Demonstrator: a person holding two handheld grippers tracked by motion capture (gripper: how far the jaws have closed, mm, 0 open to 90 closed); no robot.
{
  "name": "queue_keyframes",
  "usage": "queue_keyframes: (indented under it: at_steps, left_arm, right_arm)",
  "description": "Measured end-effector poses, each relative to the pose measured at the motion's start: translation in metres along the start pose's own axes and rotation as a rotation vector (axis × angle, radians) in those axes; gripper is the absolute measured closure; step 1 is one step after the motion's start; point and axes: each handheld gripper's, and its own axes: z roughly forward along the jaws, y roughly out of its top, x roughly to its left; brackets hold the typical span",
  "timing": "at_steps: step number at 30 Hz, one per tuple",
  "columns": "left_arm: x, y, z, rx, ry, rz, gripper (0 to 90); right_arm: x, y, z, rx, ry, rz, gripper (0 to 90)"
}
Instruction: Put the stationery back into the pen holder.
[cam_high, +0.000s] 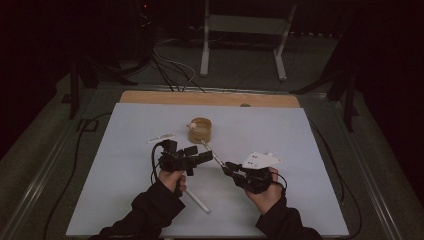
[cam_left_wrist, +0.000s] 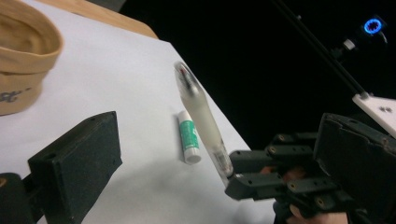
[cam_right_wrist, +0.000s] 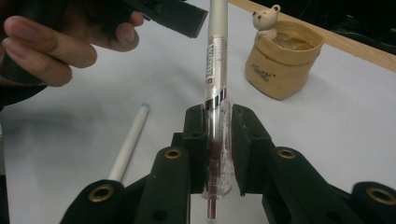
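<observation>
My right gripper (cam_right_wrist: 218, 126) is shut on the clear barrel end of a translucent white pen (cam_right_wrist: 217, 60). In the high view this pen (cam_high: 212, 155) points up and left from the right gripper (cam_high: 229, 167) toward a tan fabric pouch (cam_high: 201, 131). The pouch (cam_right_wrist: 282, 60) stands upright with a small bear figure (cam_right_wrist: 266, 21) on its rim. My left gripper (cam_high: 197, 155) hovers open just left of the pen tip, nothing between its jaws. In the left gripper view one black jaw stands at the left and the held pen (cam_left_wrist: 201, 112) slants across the middle.
A plain white pen (cam_high: 196, 200) lies on the white mat (cam_high: 300, 200) by the left hand. A green-and-white tube (cam_left_wrist: 189, 137) lies on the mat beyond the held pen. A small white strip (cam_high: 161, 137) lies left of the pouch. Cables and stand legs (cam_high: 205, 55) are behind the table.
</observation>
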Motion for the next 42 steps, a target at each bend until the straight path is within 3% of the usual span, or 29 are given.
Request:
queue_keyframes:
  at_steps: [2,8,10,13,18,24,30,35,42]
  left_arm:
    - [0.001,0.001,-0.001,-0.009,0.018,-0.018,6.0]
    - [0.001,0.001,-0.002,-0.018,0.038,-0.050,8.8]
    - [0.001,0.001,-0.002,-0.032,0.038,-0.069,16.0]
    - [0.001,0.001,0.001,-0.014,0.032,-0.093,18.7]
    - [0.001,-0.001,0.004,-0.008,0.032,-0.110,31.7]
    - [0.001,-0.004,0.007,-0.008,0.022,-0.125,52.9]
    - [0.002,-0.006,0.008,-0.009,-0.001,-0.138,67.9]
    - [0.000,-0.006,0.008,-0.013,-0.014,-0.142,76.9]
    - [-0.002,-0.008,0.007,-0.019,-0.039,-0.136,80.5]
  right_arm:
    - [0.001,0.000,0.001,0.000,0.003,0.000,77.2]
    - [0.003,0.001,0.001,-0.003,0.010,-0.004,77.2]
    - [0.003,0.001,0.001,-0.005,0.012,-0.003,77.2]
    - [0.003,0.001,0.001,-0.008,0.013,-0.004,77.2]
    - [0.004,0.000,0.001,-0.007,0.017,-0.005,77.2]
    - [0.007,0.000,0.002,-0.006,0.023,-0.008,77.2]
    - [0.007,0.000,0.002,-0.007,0.029,-0.012,77.2]
    - [0.007,0.000,0.002,-0.009,0.034,-0.011,77.2]
    - [0.008,-0.001,0.003,-0.005,0.038,-0.014,77.2]
